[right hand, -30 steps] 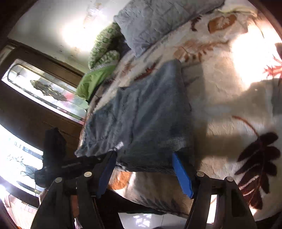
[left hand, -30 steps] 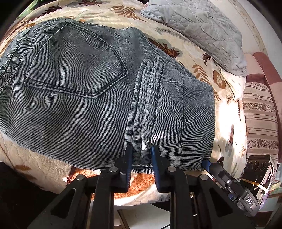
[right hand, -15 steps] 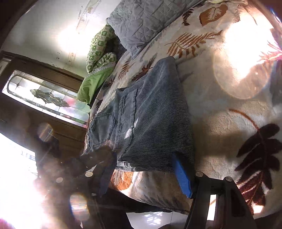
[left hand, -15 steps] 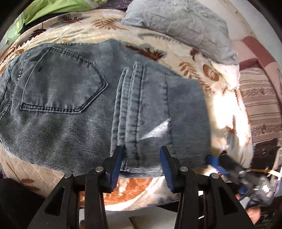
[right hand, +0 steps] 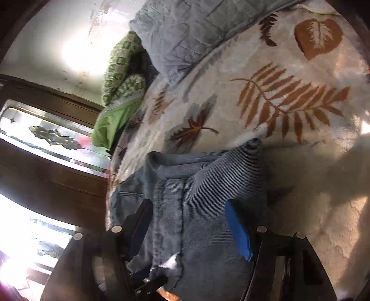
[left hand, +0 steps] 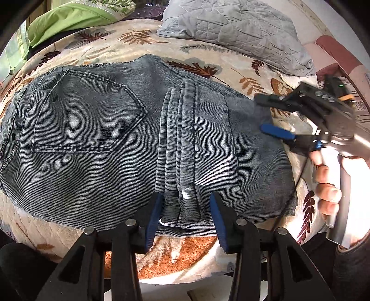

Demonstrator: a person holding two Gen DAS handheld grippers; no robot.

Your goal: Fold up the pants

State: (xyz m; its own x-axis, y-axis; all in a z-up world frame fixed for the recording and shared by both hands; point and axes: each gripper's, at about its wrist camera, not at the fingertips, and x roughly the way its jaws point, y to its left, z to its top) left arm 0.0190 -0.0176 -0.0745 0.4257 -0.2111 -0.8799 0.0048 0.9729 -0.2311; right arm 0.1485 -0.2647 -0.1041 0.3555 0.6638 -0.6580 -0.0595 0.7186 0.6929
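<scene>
Dark grey-blue jeans (left hand: 92, 148) lie folded on the bed, back pocket up at the left, the leg hems (left hand: 182, 148) stacked on top at the middle. My left gripper (left hand: 185, 215) is open, its blue pads on either side of the hem stack at the near edge. My right gripper (left hand: 275, 115) is open and hovers over the folded right edge of the jeans. In the right wrist view the jeans (right hand: 203, 199) lie between the open fingers of my right gripper (right hand: 189, 229).
A leaf-print blanket (left hand: 208, 60) covers the bed. A grey quilted pillow (left hand: 238, 30) lies at the far side, a green cushion (left hand: 67, 20) at the far left. A dark wooden cabinet with glass (right hand: 46, 143) stands beyond the bed.
My left gripper opened off the hem stack and pulled back a little. My right gripper left the near right corner and moved over the jeans' right edge.
</scene>
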